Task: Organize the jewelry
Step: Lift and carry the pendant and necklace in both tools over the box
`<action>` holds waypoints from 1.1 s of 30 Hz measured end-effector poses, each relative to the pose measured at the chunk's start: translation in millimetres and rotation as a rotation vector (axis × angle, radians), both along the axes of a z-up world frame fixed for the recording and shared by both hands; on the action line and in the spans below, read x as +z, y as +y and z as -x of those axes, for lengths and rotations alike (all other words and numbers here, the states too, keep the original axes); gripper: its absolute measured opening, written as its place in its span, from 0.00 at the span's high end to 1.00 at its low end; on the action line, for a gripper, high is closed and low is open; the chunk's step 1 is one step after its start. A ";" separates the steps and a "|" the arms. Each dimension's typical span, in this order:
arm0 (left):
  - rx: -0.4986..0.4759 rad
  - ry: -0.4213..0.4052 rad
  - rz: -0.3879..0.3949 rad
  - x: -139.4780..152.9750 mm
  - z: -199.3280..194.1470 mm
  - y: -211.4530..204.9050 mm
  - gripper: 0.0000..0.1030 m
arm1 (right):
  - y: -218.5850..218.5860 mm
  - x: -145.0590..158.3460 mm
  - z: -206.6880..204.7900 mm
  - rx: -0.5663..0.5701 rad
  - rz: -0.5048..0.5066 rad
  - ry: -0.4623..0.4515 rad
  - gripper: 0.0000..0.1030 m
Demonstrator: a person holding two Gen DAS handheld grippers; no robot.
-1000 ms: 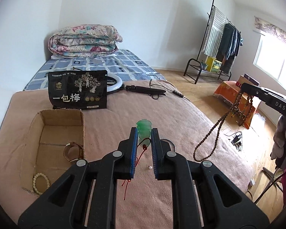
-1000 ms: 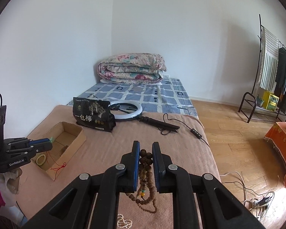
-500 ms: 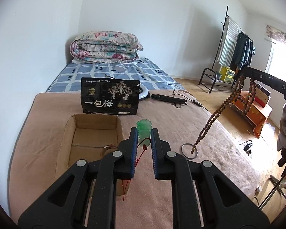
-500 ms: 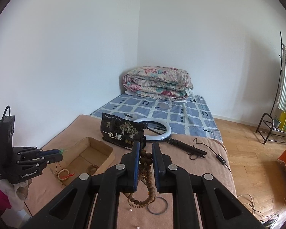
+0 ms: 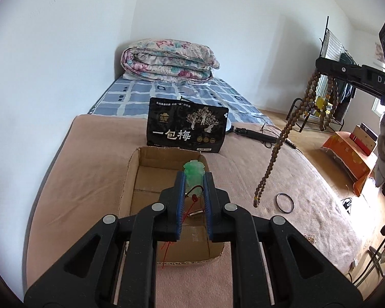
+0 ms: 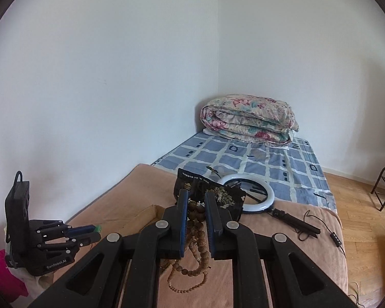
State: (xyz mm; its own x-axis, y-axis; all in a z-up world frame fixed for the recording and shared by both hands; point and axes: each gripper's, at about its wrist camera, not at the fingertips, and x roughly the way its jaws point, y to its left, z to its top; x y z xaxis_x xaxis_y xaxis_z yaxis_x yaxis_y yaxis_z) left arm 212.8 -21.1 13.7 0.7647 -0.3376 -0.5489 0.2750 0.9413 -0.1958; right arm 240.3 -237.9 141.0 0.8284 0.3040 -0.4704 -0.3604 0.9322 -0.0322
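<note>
My left gripper [image 5: 194,177] is shut on a green jade pendant [image 5: 194,173] whose red cord [image 5: 166,246] hangs down. It is held over the open cardboard box [image 5: 131,177] on the tan blanket. My right gripper [image 6: 195,206] is shut on a long brown bead necklace [image 6: 197,233]. In the left wrist view that necklace [image 5: 279,143] hangs high to the right of the box, its lower end above the blanket. The left gripper also shows in the right wrist view [image 6: 96,231], at lower left.
A black snack bag [image 5: 187,132] stands behind the box. A dark bangle [image 5: 285,203] lies on the blanket right of the box. A ring light [image 6: 254,192] and cable lie further back, with a folded quilt [image 5: 166,60]. A clothes rack stands at far right.
My left gripper moved left with the pendant, from over the blanket to over the box. My right gripper rose and swung left with the bead necklace, closer to the box.
</note>
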 end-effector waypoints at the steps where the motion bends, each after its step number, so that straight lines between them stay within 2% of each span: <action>1: 0.004 0.003 0.002 -2.2 -1.7 3.5 0.88 | 7.9 -0.3 -4.5 0.010 -0.001 0.001 0.89; 16: 0.018 0.035 0.034 -26.6 -23.7 27.6 0.88 | 86.3 -22.2 -74.1 0.106 -0.010 0.040 0.89; 25: -0.006 0.054 0.061 -38.0 -34.8 23.2 0.88 | 112.7 -57.4 -103.7 0.129 -0.006 0.093 0.89; 33: -0.032 0.096 0.074 -59.6 -43.6 12.9 0.88 | 115.5 -106.1 -127.3 0.122 -0.019 0.188 0.89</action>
